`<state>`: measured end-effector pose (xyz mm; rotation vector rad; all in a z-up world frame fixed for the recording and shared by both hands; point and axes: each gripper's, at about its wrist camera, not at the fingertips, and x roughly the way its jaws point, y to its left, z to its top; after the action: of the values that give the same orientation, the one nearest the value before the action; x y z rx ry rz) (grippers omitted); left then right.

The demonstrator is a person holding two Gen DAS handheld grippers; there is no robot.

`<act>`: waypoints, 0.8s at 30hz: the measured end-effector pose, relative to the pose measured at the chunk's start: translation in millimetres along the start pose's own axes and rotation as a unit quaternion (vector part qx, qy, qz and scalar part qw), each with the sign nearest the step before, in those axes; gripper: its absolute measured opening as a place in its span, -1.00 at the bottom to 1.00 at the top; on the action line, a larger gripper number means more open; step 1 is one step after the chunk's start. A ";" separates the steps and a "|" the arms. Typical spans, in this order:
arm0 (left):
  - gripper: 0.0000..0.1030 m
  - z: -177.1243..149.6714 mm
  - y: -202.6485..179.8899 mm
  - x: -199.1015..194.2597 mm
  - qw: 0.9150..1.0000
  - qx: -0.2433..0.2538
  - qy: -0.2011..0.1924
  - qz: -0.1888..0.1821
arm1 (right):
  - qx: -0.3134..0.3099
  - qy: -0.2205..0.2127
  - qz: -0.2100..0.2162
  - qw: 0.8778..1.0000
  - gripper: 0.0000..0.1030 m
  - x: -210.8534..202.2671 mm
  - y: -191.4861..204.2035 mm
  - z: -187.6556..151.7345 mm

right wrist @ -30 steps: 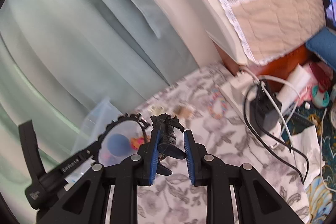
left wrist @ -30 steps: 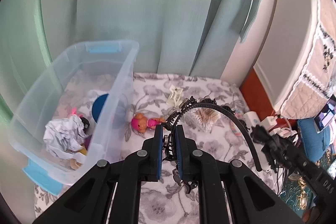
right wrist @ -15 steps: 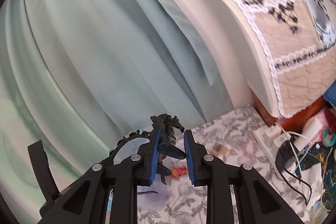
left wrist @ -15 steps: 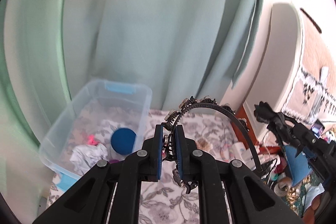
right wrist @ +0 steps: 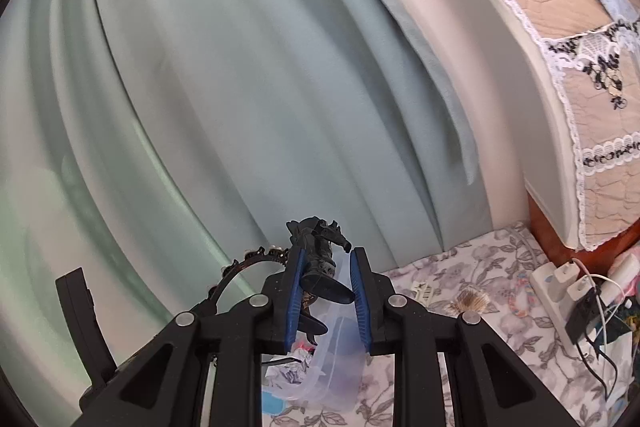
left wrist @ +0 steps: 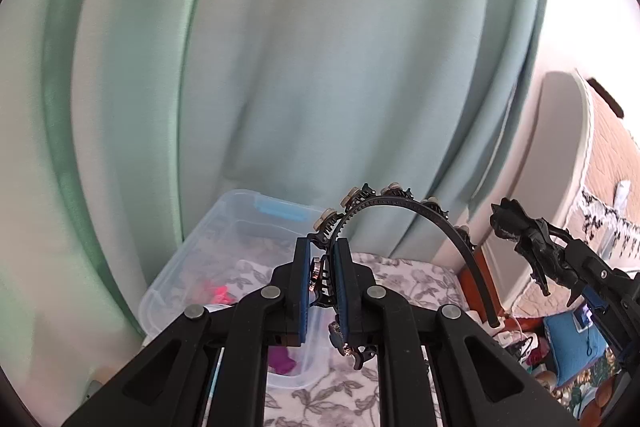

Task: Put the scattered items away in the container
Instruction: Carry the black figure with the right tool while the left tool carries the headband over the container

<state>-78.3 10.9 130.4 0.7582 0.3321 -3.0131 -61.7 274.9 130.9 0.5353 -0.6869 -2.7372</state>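
Hand-held gripper on the left (left wrist: pixel 322 291) clamps a black headband (left wrist: pixel 424 211); its right-side counterpart (right wrist: pixel 326 291) pinches a dark toy figure (right wrist: pixel 318 251). Both are held high, presumably to clear the clear container (left wrist: pixel 240 227) rim below. Beyond, the green curtain (left wrist: pixel 300 67) leaves open air.

Right wrist view: my right gripper (right wrist: pixel 325 269) raised before the green curtain (right wrist: pixel 224 87).

I see its blue pads clamped on a dark toy figure (right wrist: pixel 318 259), whose head rises above the fingertips. Below, the clear container (right wrist: pixel 332 379) sits on the floral cloth (right wrist: pixel 472 311), crumpled paper (right wrist: pixel 288 373) inside. At left, my left gripper (right wrist: pixel 80 315) holds a black studded headband (right wrist: pixel 248 261). A power strip (right wrist: pixel 560 287) with cables lies at right, beneath a lace-trimmed quilted cover (right wrist: pixel 560 27).
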 end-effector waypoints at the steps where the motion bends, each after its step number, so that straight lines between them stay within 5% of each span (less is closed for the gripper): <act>1: -0.77 0.5 4.0 -0.6 1.000 -0.003 -0.001 0.002 | -0.003 0.003 0.002 1.000 -0.51 2.5 4.2 -1.4; 24: -0.77 -6.0 105.8 1.4 0.995 -0.088 0.003 0.054 | -0.069 0.076 0.020 0.995 -0.51 69.3 80.0 -45.8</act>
<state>-69.6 -91.2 103.3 0.7444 0.5302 -2.8346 -91.6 165.0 113.4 0.6807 -0.4637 -2.6493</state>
